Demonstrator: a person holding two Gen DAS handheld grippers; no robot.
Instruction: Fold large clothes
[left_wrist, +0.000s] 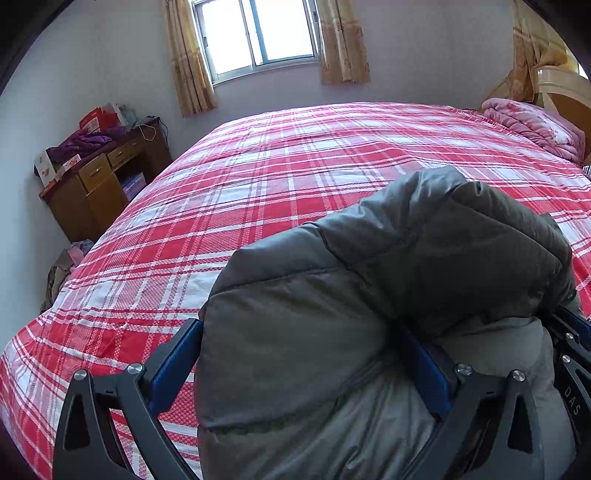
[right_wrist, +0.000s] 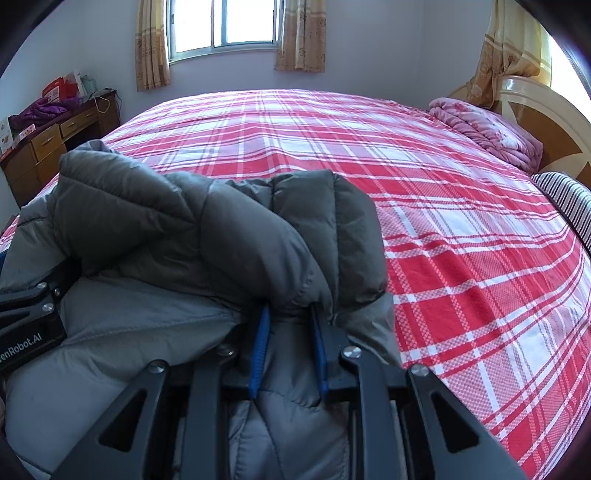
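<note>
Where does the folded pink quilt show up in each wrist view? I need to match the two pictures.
Left wrist view: the pink quilt lies at the far right, on the bed's upper right corner, before the headboard.
Right wrist view: the pink quilt lies upper right, nearer the middle, again against the headboard.
Shared landmark: the window with beige curtains, top centre in both.
</note>
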